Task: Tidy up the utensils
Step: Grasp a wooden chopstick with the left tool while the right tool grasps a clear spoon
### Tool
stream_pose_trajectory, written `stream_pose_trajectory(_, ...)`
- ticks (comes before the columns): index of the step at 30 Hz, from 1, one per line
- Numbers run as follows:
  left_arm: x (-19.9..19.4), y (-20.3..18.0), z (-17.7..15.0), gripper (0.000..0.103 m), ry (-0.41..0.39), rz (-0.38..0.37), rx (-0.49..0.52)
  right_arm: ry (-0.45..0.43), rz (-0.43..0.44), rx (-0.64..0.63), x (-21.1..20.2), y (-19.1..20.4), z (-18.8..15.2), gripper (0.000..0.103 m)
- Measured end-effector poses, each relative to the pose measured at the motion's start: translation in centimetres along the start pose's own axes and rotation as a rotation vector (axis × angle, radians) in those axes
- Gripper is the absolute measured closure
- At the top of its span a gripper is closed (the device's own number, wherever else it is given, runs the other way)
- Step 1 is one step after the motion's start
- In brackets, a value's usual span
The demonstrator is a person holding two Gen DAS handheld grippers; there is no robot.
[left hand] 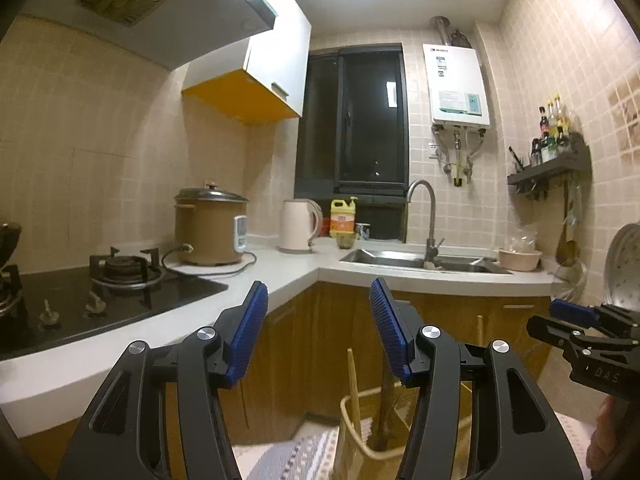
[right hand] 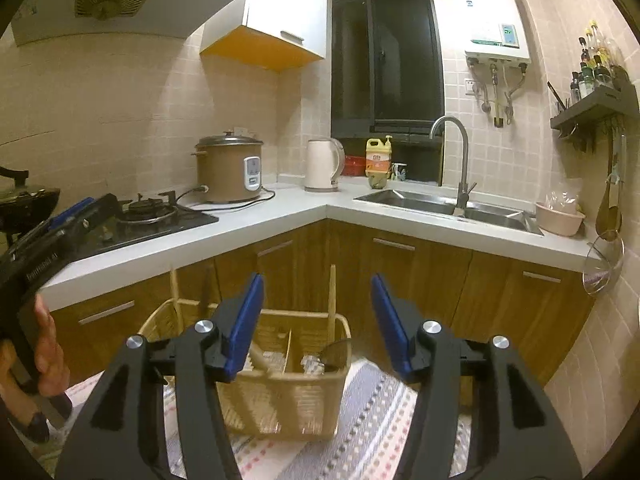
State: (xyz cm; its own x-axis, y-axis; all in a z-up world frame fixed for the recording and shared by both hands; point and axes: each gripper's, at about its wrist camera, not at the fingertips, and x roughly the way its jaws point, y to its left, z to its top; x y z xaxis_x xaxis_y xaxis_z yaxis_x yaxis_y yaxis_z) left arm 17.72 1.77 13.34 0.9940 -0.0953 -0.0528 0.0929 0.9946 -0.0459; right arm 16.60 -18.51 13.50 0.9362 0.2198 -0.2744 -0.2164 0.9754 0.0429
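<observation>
A beige plastic utensil holder (right hand: 304, 396) with divided compartments stands low, below both grippers; it also shows in the left wrist view (left hand: 360, 428). Wooden chopsticks (right hand: 331, 304) and other wooden handles (right hand: 175, 296) stand upright in it. My left gripper (left hand: 318, 300) is open and empty, above and left of the holder. My right gripper (right hand: 318, 292) is open and empty, held above the holder. The right gripper also shows at the right edge of the left wrist view (left hand: 576, 320), and the left gripper at the left edge of the right wrist view (right hand: 72, 216).
An L-shaped white counter (right hand: 304, 208) carries a gas hob (right hand: 148, 216), a brown rice cooker (right hand: 230, 168), a kettle (right hand: 322, 164) and a steel sink (right hand: 448, 204) with a tap. Wooden cabinets stand below. A patterned mat (right hand: 376, 420) covers the floor. Ladles hang on the right wall (right hand: 610, 208).
</observation>
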Motion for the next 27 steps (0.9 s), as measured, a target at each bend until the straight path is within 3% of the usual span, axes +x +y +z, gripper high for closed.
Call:
stream_pose_trajectory(5, -3.0, 1.3, 0.7, 0.051, 0.094, -0.058, -0.033, 0.048, -0.042, -0.044, -4.4, 0.5, -0.1, 0.051)
stream_pose_trajectory(13, -5.4, 1.5, -1.1, 0.051, 0.378, -0.207, -0.053, 0.352, -0.017, -0.009, -8.4, 1.0, -2.8, 0.051)
stream_pose_trajectory(17, -5.0, 0.6, -5.0, 0.053, 0.604, -0.263, -0.015, 0.528, 0.02, 0.083, -8.1, 0.0, -5.8, 0.051)
stream_pose_trajectory(22, -3.2, 0.6, -10.1, 0.069, 0.801, -0.256, -0.005, 0.756, 0.076, 0.211, -5.6, -1.5, -10.7, 0.051)
stream_pose_trajectory(25, -1.6, 0.9, -13.4, 0.069, 0.936, -0.295, -0.055, 0.846, 0.127, 0.279, -4.2, -1.8, -13.2, 0.051)
stream_pose_trajectory(27, -0.9, 0.2, -15.5, 0.072, 1.005, -0.309, -0.011, 0.877, 0.137, 0.293, -3.5, -1.6, -14.3, 0.051)
